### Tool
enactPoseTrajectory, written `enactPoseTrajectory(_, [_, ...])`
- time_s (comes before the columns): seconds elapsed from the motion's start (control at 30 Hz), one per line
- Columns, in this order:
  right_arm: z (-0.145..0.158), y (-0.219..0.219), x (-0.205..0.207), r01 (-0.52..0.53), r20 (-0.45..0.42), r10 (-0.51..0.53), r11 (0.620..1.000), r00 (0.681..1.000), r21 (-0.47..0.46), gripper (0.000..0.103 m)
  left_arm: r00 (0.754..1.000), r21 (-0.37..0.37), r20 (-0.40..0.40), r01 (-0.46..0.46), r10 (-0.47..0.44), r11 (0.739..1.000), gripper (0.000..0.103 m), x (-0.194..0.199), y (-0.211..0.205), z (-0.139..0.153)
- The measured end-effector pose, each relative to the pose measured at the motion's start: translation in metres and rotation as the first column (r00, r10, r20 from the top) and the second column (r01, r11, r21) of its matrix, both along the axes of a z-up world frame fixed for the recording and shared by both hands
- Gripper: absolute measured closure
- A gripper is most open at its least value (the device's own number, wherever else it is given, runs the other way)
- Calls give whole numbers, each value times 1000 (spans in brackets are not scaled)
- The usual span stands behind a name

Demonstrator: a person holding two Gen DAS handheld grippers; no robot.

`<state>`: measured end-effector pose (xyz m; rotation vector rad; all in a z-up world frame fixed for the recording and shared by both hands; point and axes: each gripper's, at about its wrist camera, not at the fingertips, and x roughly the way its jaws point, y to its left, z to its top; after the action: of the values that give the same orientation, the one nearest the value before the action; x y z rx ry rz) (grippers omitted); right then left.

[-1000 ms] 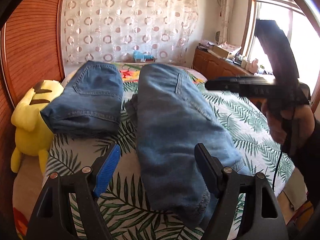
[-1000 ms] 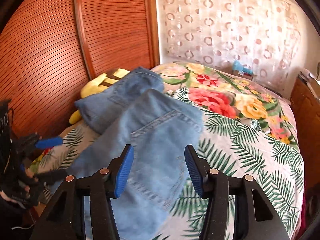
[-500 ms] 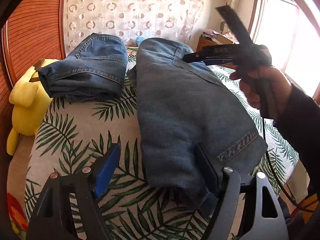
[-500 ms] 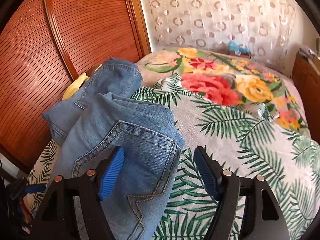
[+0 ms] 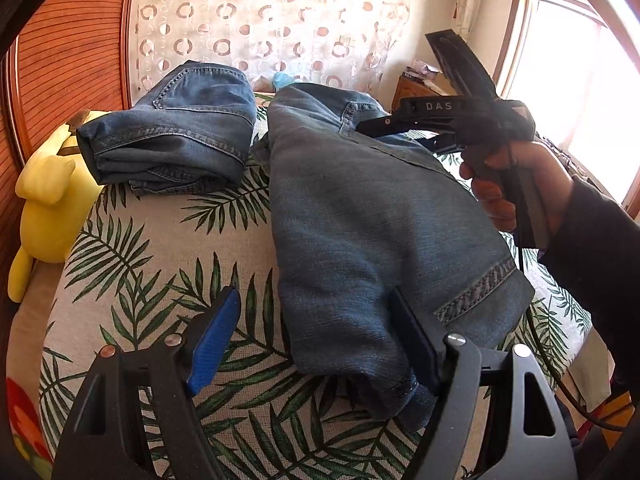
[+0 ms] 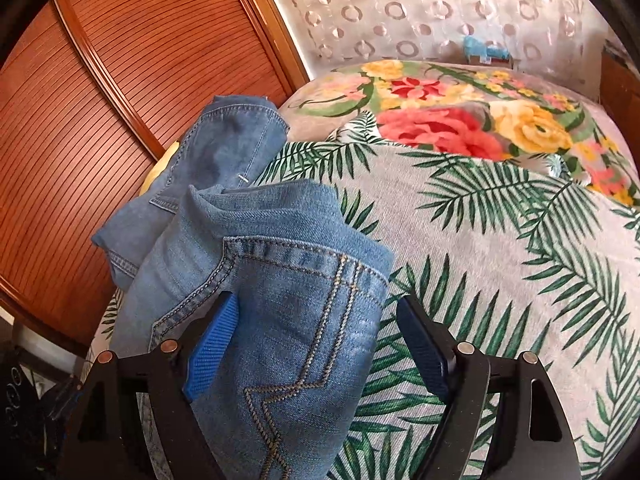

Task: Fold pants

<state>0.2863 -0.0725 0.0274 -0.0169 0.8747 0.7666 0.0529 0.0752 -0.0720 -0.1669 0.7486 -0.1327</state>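
Observation:
A pair of blue jeans (image 5: 360, 220) lies lengthwise on the bed, legs together, hem end near the left gripper and waist end near the right. My left gripper (image 5: 316, 344) is open, its jaws straddling the hem end just above the cloth. My right gripper (image 6: 316, 344) is open over the waistband and back pocket (image 6: 296, 292). It also shows in the left wrist view (image 5: 448, 116), held in a hand above the far part of the jeans.
A second, folded pair of jeans (image 5: 176, 128) lies at the left, also seen in the right wrist view (image 6: 224, 152). A yellow plush toy (image 5: 48, 200) sits beside the wooden wardrobe (image 6: 120, 80). The bedspread (image 6: 500, 260) has leaf and flower prints.
Both grippers have moved down and closer to the jeans, the left to the hem end and the right to the waistband. Both stay open.

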Motion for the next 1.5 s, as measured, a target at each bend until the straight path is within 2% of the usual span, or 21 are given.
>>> enactPoseTrajectory(0.13, [-8, -1, 5, -23, -40, 25, 999, 999, 29, 21, 1000, -13, 5, -1, 1, 1000, 26, 0, 1, -1])
enactPoseTrajectory(0.2, [-11, 0, 7, -37, -53, 40, 998, 998, 41, 29, 1000, -33, 0, 4, -4, 999, 26, 0, 2, -3])
enactPoseTrajectory(0.27, [-14, 1, 8, -33, -72, 37, 998, 997, 52, 31, 1000, -50, -7, 10, -11, 999, 27, 1, 3, -6])
enactPoseTrajectory(0.33, [-14, 1, 8, -41, -78, 46, 997, 996, 64, 44, 1000, -69, -2, 21, -21, 997, 34, -1, 2, -7])
enactPoseTrajectory(0.4, [-10, -1, 6, -53, -74, 59, 995, 996, 79, 64, 999, -92, 1, 40, -40, 995, 44, -2, 0, -6])
enactPoseTrajectory(0.47, [-2, -2, -2, -55, -21, 57, 997, 998, 62, 75, 998, -106, 8, 64, -64, 992, 58, -4, -3, -5])
enactPoseTrajectory(0.5, [2, -3, -7, -54, -1, 54, 997, 999, 60, 78, 998, -94, 12, 64, -63, 994, 59, -6, -5, -4])
enactPoseTrajectory(0.63, [22, -7, -31, -41, 88, 37, 998, 995, 42, 81, 997, -95, 29, 74, -72, 993, 78, -11, -9, 0])
enactPoseTrajectory(0.73, [36, -9, -46, -41, 129, 35, 998, 991, 43, 81, 996, -99, 49, 73, -69, 992, 83, -14, -11, 6])
enactPoseTrajectory(0.93, [74, -18, -74, -81, 224, 66, 995, 972, 58, 81, 991, -87, 124, 67, -56, 994, 84, -23, -13, 32])
enactPoseTrajectory(1.13, [116, -13, -93, -130, 311, 102, 989, 945, 73, 82, 981, -86, 195, 31, -14, 996, 84, -24, 7, 59])
enactPoseTrajectory(1.5, [168, 43, -104, -279, 395, 220, 955, 892, 100, 82, 947, -118, 283, -121, 150, 986, 84, -24, 95, 104])
